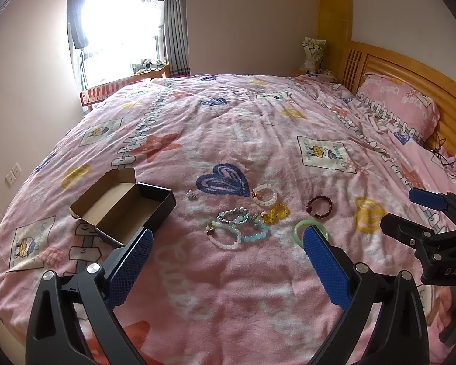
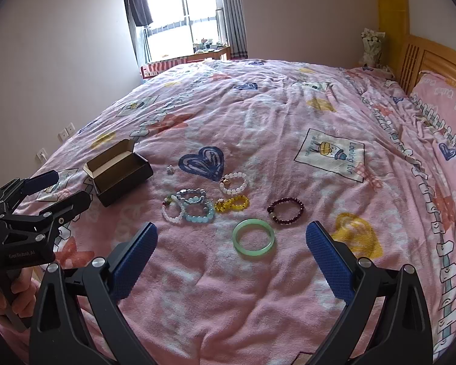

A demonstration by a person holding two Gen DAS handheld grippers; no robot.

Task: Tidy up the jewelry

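On a pink quilted bed (image 2: 288, 121), beaded bracelets (image 2: 188, 208) and a green bangle (image 2: 253, 239) lie scattered beside an open cardboard box (image 2: 118, 172). Left tongs (image 1: 228, 261) and right tongs (image 2: 232, 255) both hover above, spread apart, gripping nothing.

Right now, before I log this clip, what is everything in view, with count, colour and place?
box: 1, black outside, brown inside, open, left of the jewelry
small charm: 1, pale, between box and blue heart print
white bead bracelet: 1, far side of the group
tangled bracelets: several, white, grey and light blue, overlapping
yellow bead bracelet: 1, mid-group
dark red bead bracelet: 1, right side
green bangle: 1, nearest
bedspread: pink, printed
pillow: 1, pink, by headboard
left tongs: open, empty
right tongs: open, empty
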